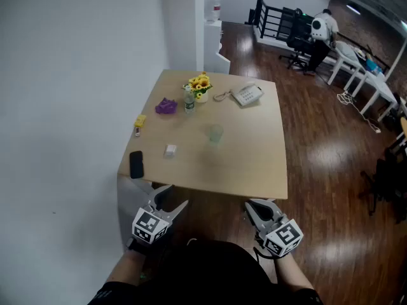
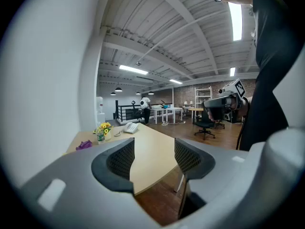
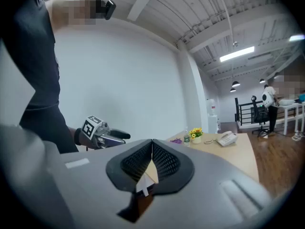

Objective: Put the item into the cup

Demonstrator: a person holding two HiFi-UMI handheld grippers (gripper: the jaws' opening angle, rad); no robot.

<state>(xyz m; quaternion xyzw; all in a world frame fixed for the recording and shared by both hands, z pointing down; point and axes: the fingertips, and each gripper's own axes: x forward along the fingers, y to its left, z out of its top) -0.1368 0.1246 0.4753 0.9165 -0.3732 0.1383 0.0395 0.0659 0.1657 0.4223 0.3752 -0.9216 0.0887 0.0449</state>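
Note:
A clear cup [image 1: 215, 133] stands near the middle of the wooden table [image 1: 254, 164]. A small white item [image 1: 170, 150] lies to its left, closer to me. Both grippers hover below the table's near edge, apart from everything on it. My left gripper [image 1: 172, 199] is open, its jaws spread with nothing between them [image 2: 153, 154]. My right gripper [image 1: 259, 207] is shut, its pads meeting at the tips with nothing held [image 3: 152, 149]. Each gripper shows in the other's view: the right gripper [image 2: 228, 97] and the left gripper [image 3: 102, 132].
A black phone [image 1: 136, 164], a yellow object [image 1: 139, 123] and a purple object [image 1: 166, 107] lie along the table's left side by the white wall. At the far end are potted sunflowers [image 1: 200, 84], a green bottle [image 1: 189, 101] and a desk telephone [image 1: 247, 94]. Wood floor lies to the right.

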